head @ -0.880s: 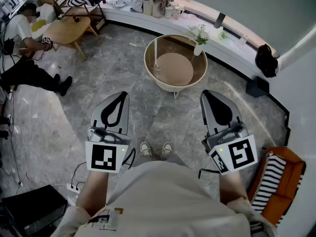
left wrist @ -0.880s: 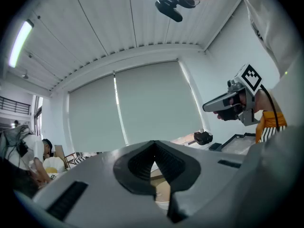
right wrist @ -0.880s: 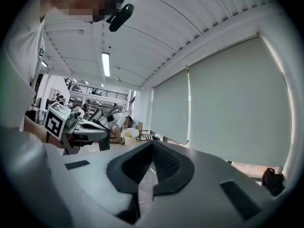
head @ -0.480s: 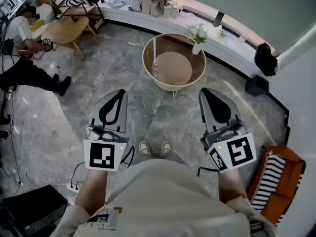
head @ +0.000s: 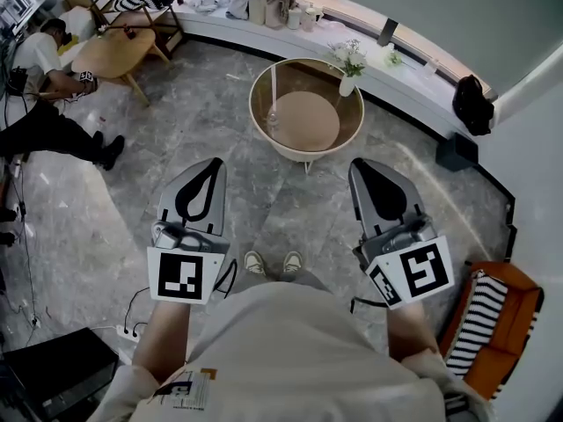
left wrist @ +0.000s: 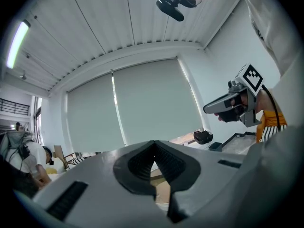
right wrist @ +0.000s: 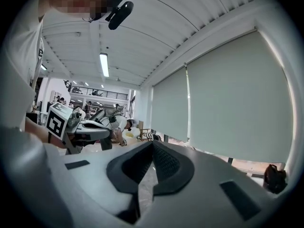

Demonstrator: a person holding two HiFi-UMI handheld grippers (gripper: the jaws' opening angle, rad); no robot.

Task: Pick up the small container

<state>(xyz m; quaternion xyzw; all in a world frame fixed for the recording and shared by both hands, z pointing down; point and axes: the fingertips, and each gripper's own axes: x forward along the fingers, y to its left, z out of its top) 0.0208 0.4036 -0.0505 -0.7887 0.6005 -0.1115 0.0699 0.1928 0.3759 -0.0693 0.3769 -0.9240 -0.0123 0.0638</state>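
Fingers [head: 189,196] pressed together and empty on my left gripper [head: 211,165] and right gripper [head: 363,167], I judge the container [head: 274,120], ahead on the bench [head: 305,157], nearer my left.

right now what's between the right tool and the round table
Only bare grey floor. In the head view, nothing lies on the stretch between the right tool and the round table.
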